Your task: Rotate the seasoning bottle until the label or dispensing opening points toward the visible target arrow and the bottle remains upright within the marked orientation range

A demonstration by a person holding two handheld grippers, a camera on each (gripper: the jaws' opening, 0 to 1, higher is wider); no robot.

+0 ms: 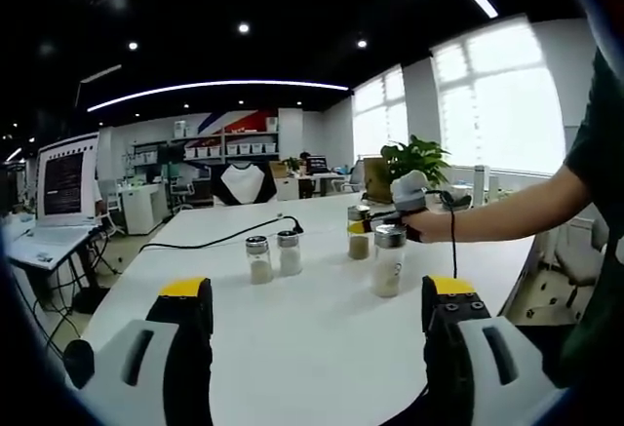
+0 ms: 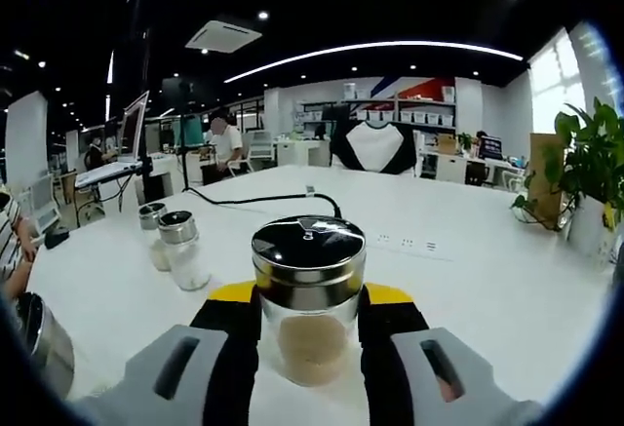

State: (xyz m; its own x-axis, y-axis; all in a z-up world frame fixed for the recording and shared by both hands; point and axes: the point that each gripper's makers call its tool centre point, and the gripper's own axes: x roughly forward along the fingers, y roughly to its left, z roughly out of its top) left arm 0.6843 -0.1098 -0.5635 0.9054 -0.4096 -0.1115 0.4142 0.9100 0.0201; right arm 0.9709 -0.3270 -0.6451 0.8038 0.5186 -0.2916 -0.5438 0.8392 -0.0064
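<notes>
Chrome-capped seasoning bottle (image 2: 309, 301) stands upright on the white tabletop (image 2: 487, 280), clamped in your right tongs (image 2: 310, 317); left tongs (image 1: 317, 314) spread wide, holding nothing, near side of the bottle.

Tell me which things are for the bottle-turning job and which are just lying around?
For the job: seasoning bottle, right gripper around it.
Just lying about: two small shakers, white-filled bottle, black cable, potted plant.

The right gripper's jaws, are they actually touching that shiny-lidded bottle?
Touching. The right gripper view shows the right gripper jaws pressed against both sides of the bottle.
</notes>
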